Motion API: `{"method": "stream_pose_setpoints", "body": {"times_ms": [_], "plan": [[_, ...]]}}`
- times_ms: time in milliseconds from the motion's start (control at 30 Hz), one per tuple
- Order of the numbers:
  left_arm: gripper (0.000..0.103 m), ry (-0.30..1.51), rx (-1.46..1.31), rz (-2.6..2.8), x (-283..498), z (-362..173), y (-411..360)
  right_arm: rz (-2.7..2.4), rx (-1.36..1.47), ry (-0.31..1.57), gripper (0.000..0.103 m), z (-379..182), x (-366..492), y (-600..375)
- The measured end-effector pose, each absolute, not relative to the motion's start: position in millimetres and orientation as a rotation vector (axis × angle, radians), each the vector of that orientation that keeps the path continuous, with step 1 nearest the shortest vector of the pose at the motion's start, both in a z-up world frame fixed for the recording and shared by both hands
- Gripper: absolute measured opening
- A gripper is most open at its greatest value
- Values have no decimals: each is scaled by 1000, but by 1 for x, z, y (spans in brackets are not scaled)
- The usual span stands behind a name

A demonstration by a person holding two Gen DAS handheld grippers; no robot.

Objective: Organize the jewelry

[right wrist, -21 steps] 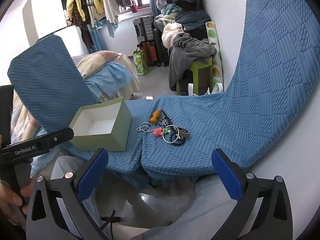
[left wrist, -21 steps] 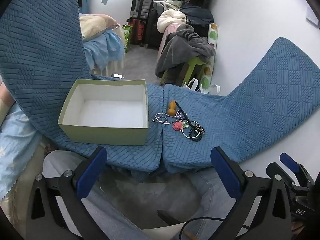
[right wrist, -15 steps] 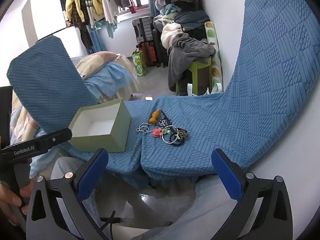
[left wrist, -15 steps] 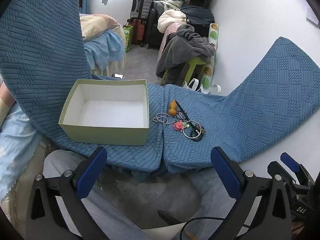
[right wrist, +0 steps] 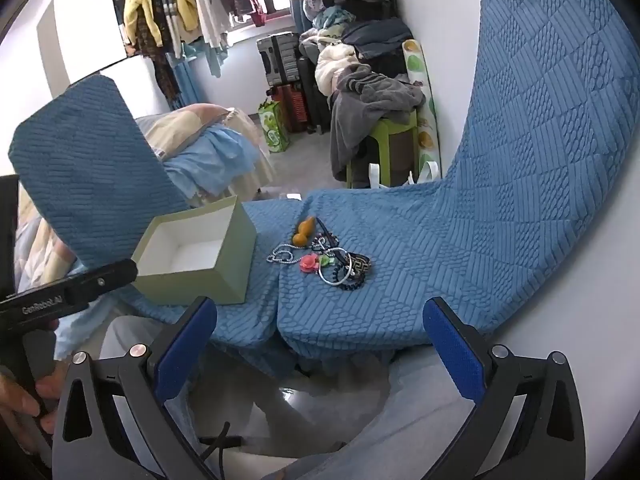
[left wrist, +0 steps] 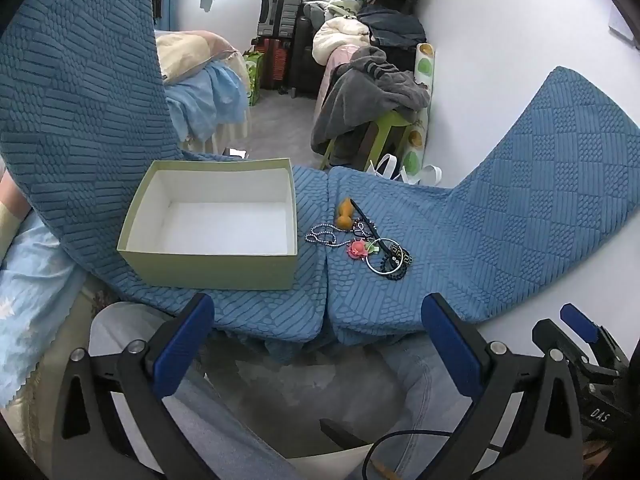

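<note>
An open, empty pale green box (left wrist: 216,268) with a white inside stands on the blue quilted cover (left wrist: 460,248); it also shows in the right wrist view (right wrist: 208,280). To its right lies a small pile of jewelry (left wrist: 362,236): an orange gourd pendant (left wrist: 345,216), a bead chain (left wrist: 320,236), a pink flower piece (left wrist: 357,249), a silver bangle (left wrist: 385,266) and dark bands. The pile shows in the right wrist view (right wrist: 326,256) too. My left gripper (left wrist: 316,344) is open and empty, short of the cover's near edge. My right gripper (right wrist: 320,344) is open and empty, likewise held back.
The blue cover (right wrist: 520,160) curves up on both sides. The person's knees (left wrist: 404,380) are below the near edge. Beyond lie a bed (left wrist: 200,80), a green stool with clothes (left wrist: 372,92), suitcases (right wrist: 284,60) and hanging clothes (right wrist: 172,16).
Both views have shifted very slightly; the box and the jewelry have not moved. Both grippers stay open.
</note>
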State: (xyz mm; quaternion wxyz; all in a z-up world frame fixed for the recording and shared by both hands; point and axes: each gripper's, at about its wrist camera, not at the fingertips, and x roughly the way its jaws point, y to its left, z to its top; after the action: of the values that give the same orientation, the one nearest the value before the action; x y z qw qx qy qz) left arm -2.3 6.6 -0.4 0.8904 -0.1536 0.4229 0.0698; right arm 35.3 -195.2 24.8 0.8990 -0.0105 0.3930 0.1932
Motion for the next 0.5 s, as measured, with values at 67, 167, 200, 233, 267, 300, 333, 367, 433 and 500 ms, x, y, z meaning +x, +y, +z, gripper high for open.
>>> {"method": "stream_pose_setpoints", "body": {"times_ms": [67, 167, 200, 233, 267, 300, 333, 367, 433, 500], "plan": [[103, 879, -312, 149, -1, 0, 5, 401, -22, 813, 103, 24, 34, -195], [103, 881, -307, 151, -2, 0, 5, 399, -25, 816, 103, 23, 33, -195], [103, 883, -308, 152, -2, 0, 6, 397, -24, 817, 103, 23, 33, -195], [103, 885, -309, 152, -2, -1, 6, 396, -21, 816, 103, 24, 33, -195], [103, 885, -311, 152, -2, -1, 7, 397, -21, 815, 103, 24, 33, -197], [103, 886, -311, 153, -3, -2, 8, 396, -22, 814, 103, 24, 33, -197], [103, 890, -310, 155, -2, -2, 8, 396, -23, 813, 103, 24, 33, -197], [103, 890, -312, 153, -3, -2, 9, 396, -22, 815, 103, 24, 33, -197], [103, 891, -314, 152, -3, -3, 9, 395, -21, 817, 103, 24, 32, -197], [103, 891, -313, 152, -3, -3, 9, 395, -22, 817, 103, 24, 33, -197]]}}
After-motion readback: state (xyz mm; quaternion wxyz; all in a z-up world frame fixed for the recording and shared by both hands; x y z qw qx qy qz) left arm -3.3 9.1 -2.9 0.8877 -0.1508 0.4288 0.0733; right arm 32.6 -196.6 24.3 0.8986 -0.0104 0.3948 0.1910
